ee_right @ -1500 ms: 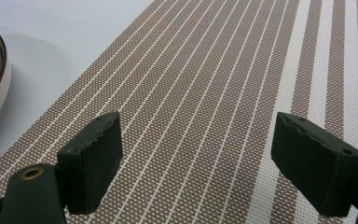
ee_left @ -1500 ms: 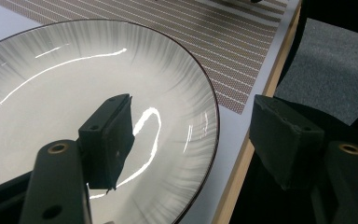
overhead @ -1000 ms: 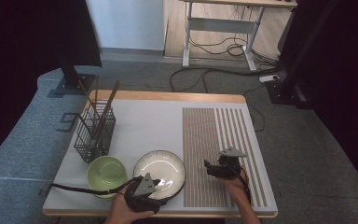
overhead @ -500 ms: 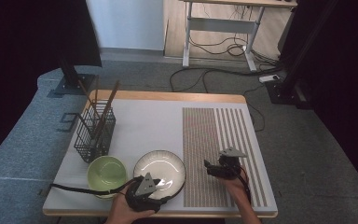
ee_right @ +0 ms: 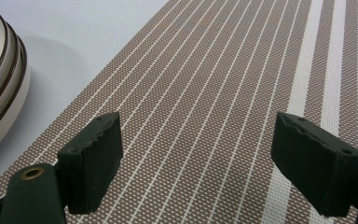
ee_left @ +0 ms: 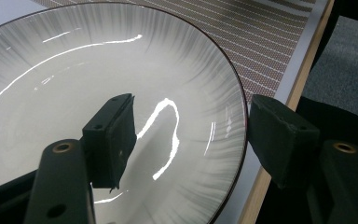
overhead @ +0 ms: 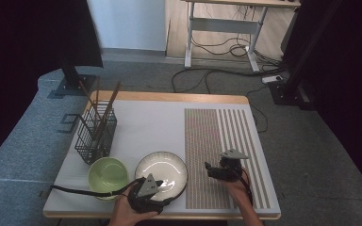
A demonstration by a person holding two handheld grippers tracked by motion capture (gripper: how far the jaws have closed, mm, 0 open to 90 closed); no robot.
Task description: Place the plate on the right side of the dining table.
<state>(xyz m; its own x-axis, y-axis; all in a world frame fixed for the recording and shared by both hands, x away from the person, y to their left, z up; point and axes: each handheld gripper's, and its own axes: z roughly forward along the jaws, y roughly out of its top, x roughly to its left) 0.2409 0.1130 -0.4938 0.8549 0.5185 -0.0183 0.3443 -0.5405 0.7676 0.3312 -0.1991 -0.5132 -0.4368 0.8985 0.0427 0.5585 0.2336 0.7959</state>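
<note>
A person is sitting at a white table point(overhead: 141, 127) and holding a two-jaw gripper in each hand. The left gripper point(ee_left: 191, 135) is hovering at the near rim of a round white plate point(overhead: 161, 173), which is lying flat and face up near the table's front edge, just beside a green bowl point(overhead: 107, 175) on its left. The plate is round, so it is showing no long axis and pointing no particular way; its dark-edged rim is facing upward. In the left gripper view, the jaws are spread wide and straddling the rim: one jaw is sitting over the glossy inside of the plate, the other is hanging outside it, above the table edge. Whether either jaw is touching the plate is not clear.

The right gripper point(ee_right: 198, 158) is resting low over a brown striped placemat point(overhead: 217, 141) to the right of the plate, its jaws spread apart and gripping nothing. A black wire basket point(overhead: 95, 134) holding upright sticks is standing behind the bowl.
</note>
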